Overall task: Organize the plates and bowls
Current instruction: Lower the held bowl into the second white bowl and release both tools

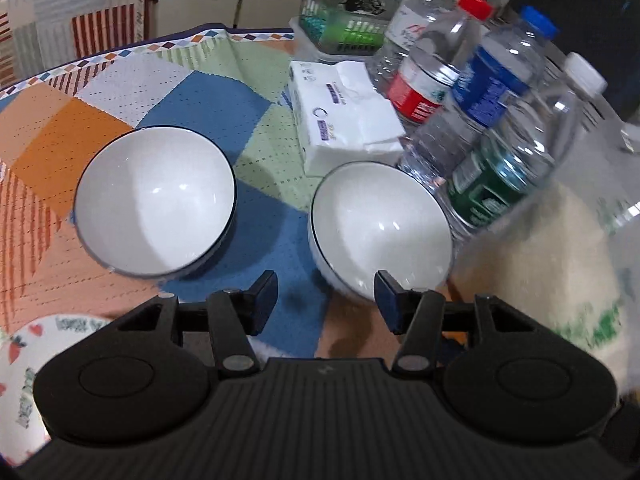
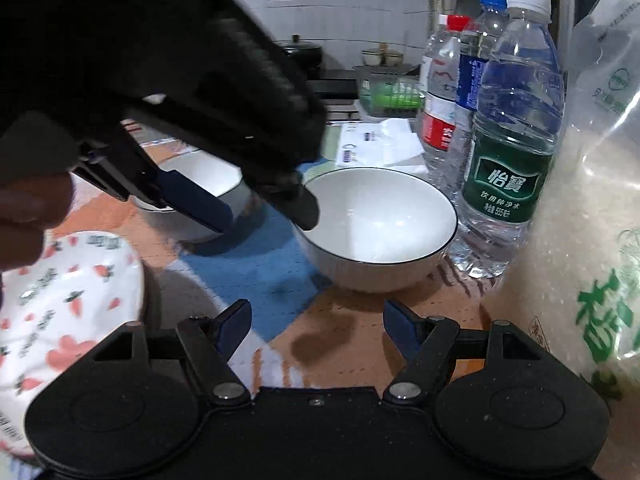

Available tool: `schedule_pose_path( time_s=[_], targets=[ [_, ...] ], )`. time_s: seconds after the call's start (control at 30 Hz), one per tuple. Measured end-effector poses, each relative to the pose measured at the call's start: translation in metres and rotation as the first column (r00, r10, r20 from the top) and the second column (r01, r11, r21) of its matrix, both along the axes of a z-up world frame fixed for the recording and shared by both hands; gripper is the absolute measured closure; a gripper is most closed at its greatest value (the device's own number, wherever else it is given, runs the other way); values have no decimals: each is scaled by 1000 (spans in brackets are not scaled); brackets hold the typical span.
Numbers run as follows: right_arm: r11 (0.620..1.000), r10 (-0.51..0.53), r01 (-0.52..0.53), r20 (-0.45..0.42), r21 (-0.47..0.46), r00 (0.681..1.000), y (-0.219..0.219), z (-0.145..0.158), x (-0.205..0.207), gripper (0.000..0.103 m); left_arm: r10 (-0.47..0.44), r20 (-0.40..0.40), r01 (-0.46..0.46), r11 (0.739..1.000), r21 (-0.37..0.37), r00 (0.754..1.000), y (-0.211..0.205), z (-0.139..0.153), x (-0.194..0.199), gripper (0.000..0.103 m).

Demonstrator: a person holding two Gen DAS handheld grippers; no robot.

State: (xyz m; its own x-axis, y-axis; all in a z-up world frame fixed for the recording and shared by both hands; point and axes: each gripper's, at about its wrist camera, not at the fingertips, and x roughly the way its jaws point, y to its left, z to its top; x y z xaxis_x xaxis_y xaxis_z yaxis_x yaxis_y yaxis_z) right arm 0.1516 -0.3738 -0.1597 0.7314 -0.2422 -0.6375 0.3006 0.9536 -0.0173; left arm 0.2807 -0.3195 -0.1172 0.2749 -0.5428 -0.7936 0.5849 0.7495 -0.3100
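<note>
Two white bowls with dark rims stand on the patchwork tablecloth. In the left wrist view the left bowl (image 1: 154, 202) is ahead to the left and the right bowl (image 1: 380, 228) sits just beyond my right fingertip. My left gripper (image 1: 326, 292) is open and empty above the cloth between them. A strawberry-print plate (image 1: 24, 364) lies at the lower left. In the right wrist view my right gripper (image 2: 316, 322) is open and empty, just short of the right bowl (image 2: 376, 228). The left gripper (image 2: 264, 210) hovers open at that bowl's left rim, hiding part of the other bowl (image 2: 200, 176). The plate (image 2: 68, 304) lies to the left.
Several water bottles (image 1: 496, 128) stand close to the right of the right bowl. A big bag of rice (image 2: 580, 240) stands at the far right. A tissue pack (image 1: 344, 112) lies behind the bowls, with a green basket (image 1: 344, 28) beyond it.
</note>
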Motion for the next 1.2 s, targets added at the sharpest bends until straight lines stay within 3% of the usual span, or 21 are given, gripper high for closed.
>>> schedule_pose_path(
  time_s=[0.17,0.23,0.37,0.5,0.6,0.83,1.07,1.2],
  targets=[
    [997,-74,74,1,20,997,-14,-9,10,26,7,5,-7,1000,25,1000,-17,-9,15,57],
    [996,-90,89,16,30,996,-20,-13,13,26,-9,11,9,999,53,1000,-23,-14,22,81],
    [991,-129,129,20,28,991,-29,-24,23,26,26,-49,-25,999,29,998,-25,-29,37,82],
    [992,-126,126,42,-5,991,-32,-29,30,19,40,-81,-40,999,-1,996,-28,-38,38,94],
    [995,-95,96,47,-2,994,-34,-29,35,14,9,-41,-8,999,36,999,-31,-37,32,96],
    [998,-18,15,48,60,999,-35,-21,26,11,15,-100,-7,997,79,995,-14,-25,24,95],
    [993,114,-114,50,-1,992,-16,9,-8,10,20,-148,-5,995,102,989,9,4,-4,95],
    [984,176,-173,78,-49,981,-2,31,-32,10,-5,-116,18,994,104,993,25,29,-29,94]
  ],
)
